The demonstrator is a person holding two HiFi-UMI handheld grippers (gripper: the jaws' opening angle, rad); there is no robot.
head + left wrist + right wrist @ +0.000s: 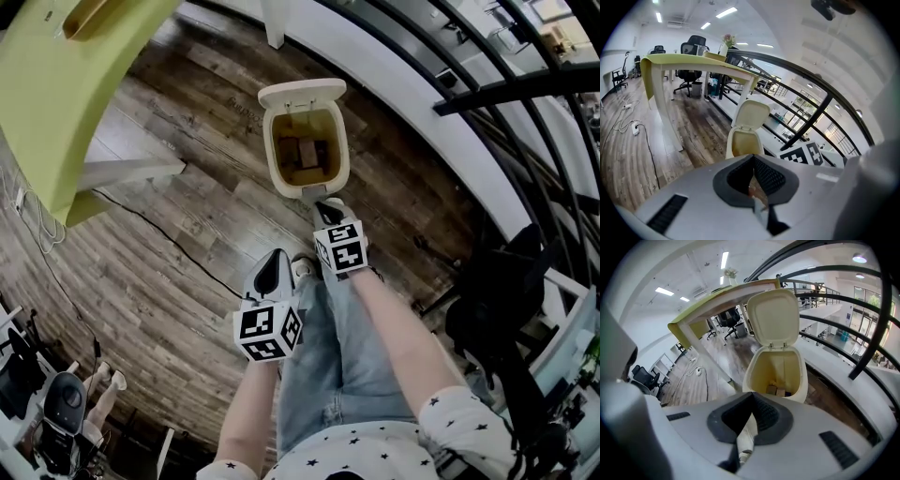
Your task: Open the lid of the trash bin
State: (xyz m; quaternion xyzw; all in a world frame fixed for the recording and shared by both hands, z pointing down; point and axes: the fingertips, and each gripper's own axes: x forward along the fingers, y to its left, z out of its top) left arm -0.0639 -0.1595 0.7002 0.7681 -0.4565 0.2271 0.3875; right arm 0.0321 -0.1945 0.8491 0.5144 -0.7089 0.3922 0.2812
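The cream trash bin [307, 155] stands on the wood floor with its lid [302, 92] swung up and back, so the yellowish inside shows. Brown cardboard scraps [777, 390] lie at its bottom. My right gripper [328, 208] hovers just in front of the bin's near rim, jaws shut on nothing. My left gripper [273, 270] hangs further back and to the left, also shut and empty. From the right gripper view the bin [776, 369] and raised lid [772, 317] are close ahead. In the left gripper view the bin [743, 140] sits beyond the closed jaws.
A yellow-green table [56, 84] with white legs stands to the left, and a black cable [169, 239] runs over the floor. A black railing [506, 89] and a white curved ledge [412, 103] border the right. Office chairs [691, 65] stand far back.
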